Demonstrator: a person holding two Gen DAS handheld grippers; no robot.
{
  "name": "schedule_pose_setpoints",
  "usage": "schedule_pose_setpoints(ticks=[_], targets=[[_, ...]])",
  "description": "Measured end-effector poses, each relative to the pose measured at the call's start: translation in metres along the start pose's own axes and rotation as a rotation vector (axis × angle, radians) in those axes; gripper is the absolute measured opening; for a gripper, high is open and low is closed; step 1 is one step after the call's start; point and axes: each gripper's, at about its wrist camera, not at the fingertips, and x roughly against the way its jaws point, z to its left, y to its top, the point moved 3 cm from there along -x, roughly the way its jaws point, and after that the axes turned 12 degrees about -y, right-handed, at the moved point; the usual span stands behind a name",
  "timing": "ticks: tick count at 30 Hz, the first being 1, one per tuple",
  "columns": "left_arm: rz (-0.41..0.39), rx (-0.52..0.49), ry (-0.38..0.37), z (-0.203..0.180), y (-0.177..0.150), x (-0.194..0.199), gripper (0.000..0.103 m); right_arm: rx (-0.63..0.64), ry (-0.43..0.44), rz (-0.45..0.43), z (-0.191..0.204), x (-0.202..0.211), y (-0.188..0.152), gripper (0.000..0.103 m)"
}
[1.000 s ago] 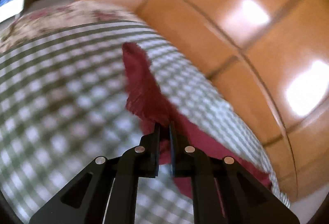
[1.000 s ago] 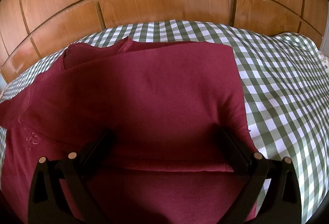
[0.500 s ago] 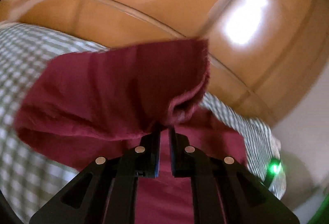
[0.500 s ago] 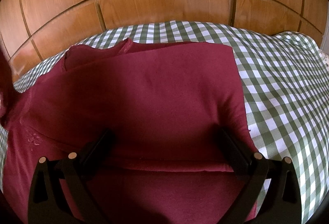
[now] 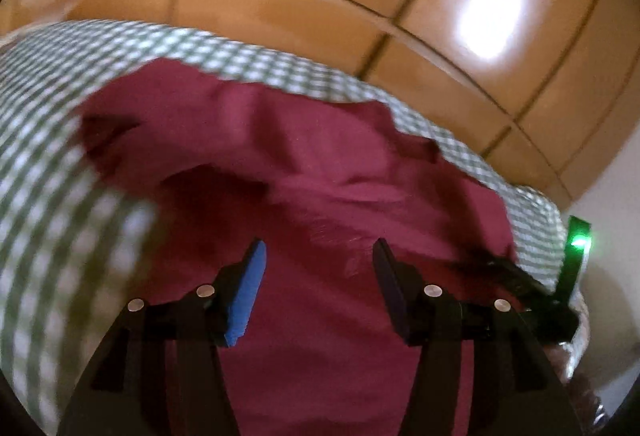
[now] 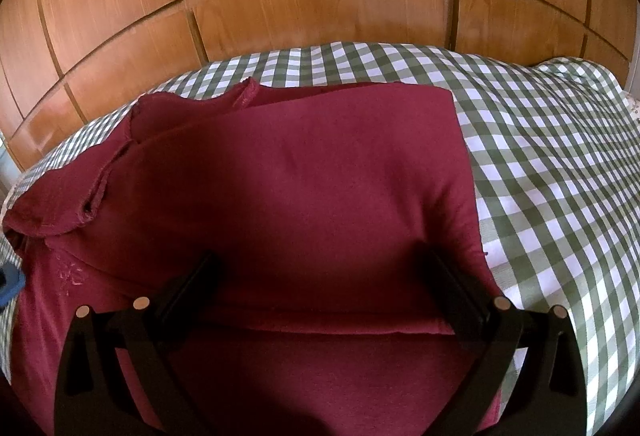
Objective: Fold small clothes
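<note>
Left gripper (image 5: 318, 276) is what we note first: its jaws are opening, and the maroon garment (image 5: 304, 163) lies below and beyond them with nothing clamped between the pads. Our right gripper (image 6: 320, 276) stands spread wide, its fingers pressing down on the near part of the same garment, pinching nothing. The garment lies on the green checked bedcover (image 6: 540, 163), its right side folded in to a straight edge and its left sleeve (image 6: 56, 207) laid loosely inward, rumpled near the collar. We judge the main risk to be that this freshly dropped sleeve slides or springs back outward, since it sits bunched rather than flat. We also see a chance that the left fingers snag the fabric as they withdraw, dragging the fold askew. Blur in the left view limits our certainty.
</note>
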Motion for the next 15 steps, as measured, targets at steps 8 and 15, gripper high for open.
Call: schedule_pose_setpoints(ticks=[8, 15], targets=[[0.007, 0.048, 0.049, 0.035, -0.015, 0.002, 0.054, 0.031, 0.061, 0.035, 0.014, 0.016, 0.015, 0.092], [0.002, 0.039, 0.038, 0.033, -0.017, 0.000, 0.055, -0.012, 0.454, 0.123, 0.102, 0.045, 0.045, 0.063]])
